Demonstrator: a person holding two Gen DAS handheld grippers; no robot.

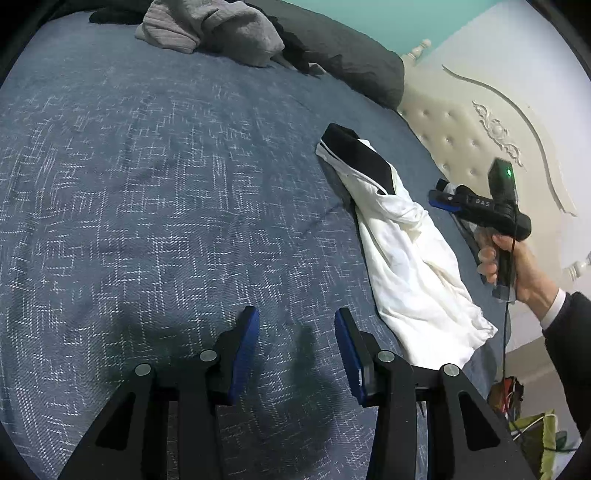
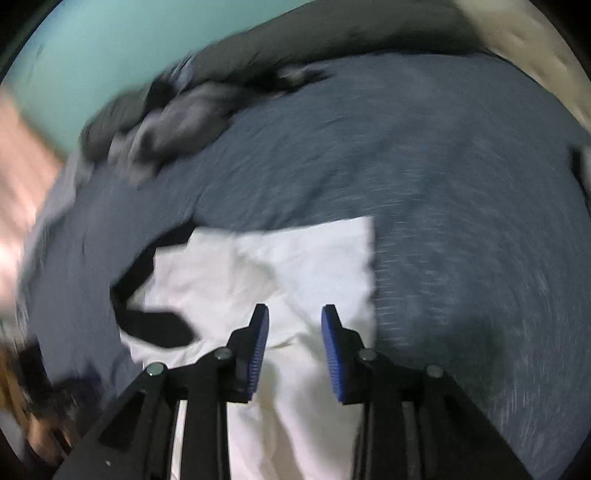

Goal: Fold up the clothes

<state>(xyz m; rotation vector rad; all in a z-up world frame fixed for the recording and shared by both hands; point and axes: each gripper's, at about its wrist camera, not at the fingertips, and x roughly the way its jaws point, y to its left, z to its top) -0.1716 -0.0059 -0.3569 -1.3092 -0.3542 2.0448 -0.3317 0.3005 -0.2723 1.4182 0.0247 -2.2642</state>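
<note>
Blue woven bedding (image 1: 147, 184) covers the bed that serves as the folding surface, with a cream tufted headboard (image 1: 461, 122) and a teal wall beyond. Ahead and to the right of the left gripper (image 1: 297, 354) lies the white shirt with black shoulder panels (image 1: 402, 243), stretched into a loose, rumpled strip near the bed's edge, not yet squared into a fold. The left gripper's jaws stand spread with only bare bedding between them, hovering apart from the shirt, probably waiting its turn. A person's hand (image 1: 517, 266) holds the right gripper (image 2: 294, 350) on the shirt's far side; in its own blurred view the blue pads (image 2: 258, 347) are parted above white cloth, with nothing pinched between them, which suggests the fabric lies loose where it sits. Far ahead of the left gripper, a heap of grey and dark clothes (image 1: 210, 29) rests against a dark pillow (image 1: 351, 62), likely awaiting folding.
</note>
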